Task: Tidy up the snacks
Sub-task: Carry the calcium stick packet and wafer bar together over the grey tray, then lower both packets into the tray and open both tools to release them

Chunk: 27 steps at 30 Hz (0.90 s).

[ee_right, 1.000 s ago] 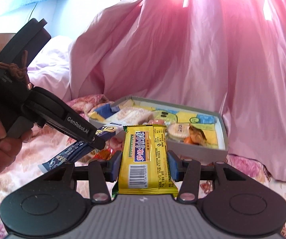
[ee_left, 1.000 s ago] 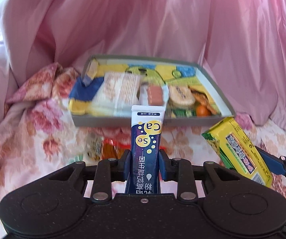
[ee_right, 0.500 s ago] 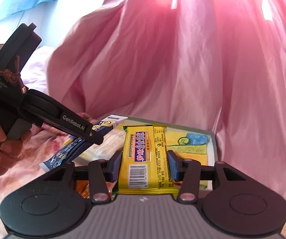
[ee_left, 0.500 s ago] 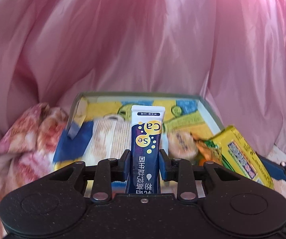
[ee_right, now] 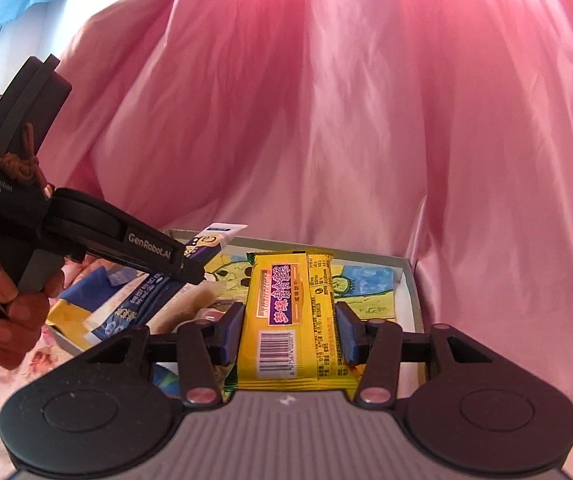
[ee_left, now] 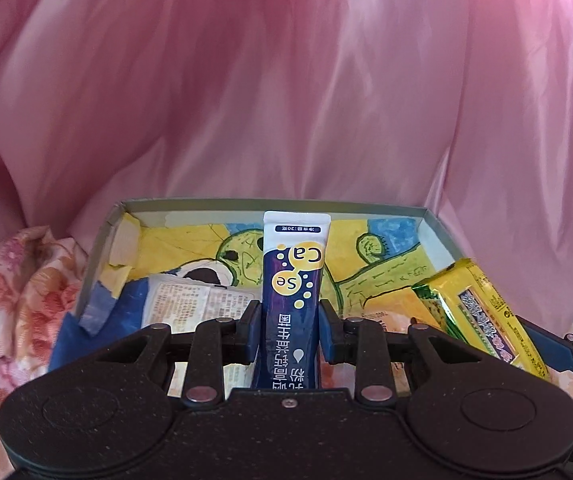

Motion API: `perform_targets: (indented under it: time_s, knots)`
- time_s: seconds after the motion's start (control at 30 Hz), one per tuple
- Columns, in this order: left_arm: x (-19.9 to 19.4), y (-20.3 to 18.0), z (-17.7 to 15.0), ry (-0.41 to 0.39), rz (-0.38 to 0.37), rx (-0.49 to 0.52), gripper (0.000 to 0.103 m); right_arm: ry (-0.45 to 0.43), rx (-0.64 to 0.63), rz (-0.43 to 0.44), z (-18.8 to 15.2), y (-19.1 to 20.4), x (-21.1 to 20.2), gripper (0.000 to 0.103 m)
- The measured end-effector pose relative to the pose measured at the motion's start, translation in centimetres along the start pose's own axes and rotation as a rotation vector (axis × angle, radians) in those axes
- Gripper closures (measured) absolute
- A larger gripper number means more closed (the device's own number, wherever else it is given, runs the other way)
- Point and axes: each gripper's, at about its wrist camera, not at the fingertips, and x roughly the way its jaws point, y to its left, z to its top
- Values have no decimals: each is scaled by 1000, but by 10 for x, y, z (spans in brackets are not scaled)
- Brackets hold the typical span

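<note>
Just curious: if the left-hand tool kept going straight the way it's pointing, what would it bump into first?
Probably the box. The left gripper, jaws clamped on the blue sachet, tilts down toward its painted floor, so the sachet's tip would likely touch there or at the far wall, before the pink cloth. Depth is hard to judge.

Bright daylight comes through the pink curtain [ee_left: 286, 80] from behind; I see blown-out spots at its top right in both views. Curtain folds are smeared by motion blur. Near black housings sit in shade. Fisheye bends the edges, corners go dark.
</note>
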Motion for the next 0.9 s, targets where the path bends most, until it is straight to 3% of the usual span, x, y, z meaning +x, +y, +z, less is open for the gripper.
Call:
perform_targets:
  time_s: [0.3, 0.7, 0.8, 0.9]
  knots:
    - [25, 0, -6, 31, -4, 8, 72, 57, 21, 5, -13, -3, 36, 51]
    - [30, -1, -7, 44, -2, 11, 69, 83, -7, -18, -16, 1, 51, 51]
    - [30, -3, -6, 45, 2, 12, 64, 99, -21, -27, -17, 3, 54, 50]
    - [28, -2, -6, 47, -3, 3, 52, 101, -29, -40, -17, 4, 54, 49]
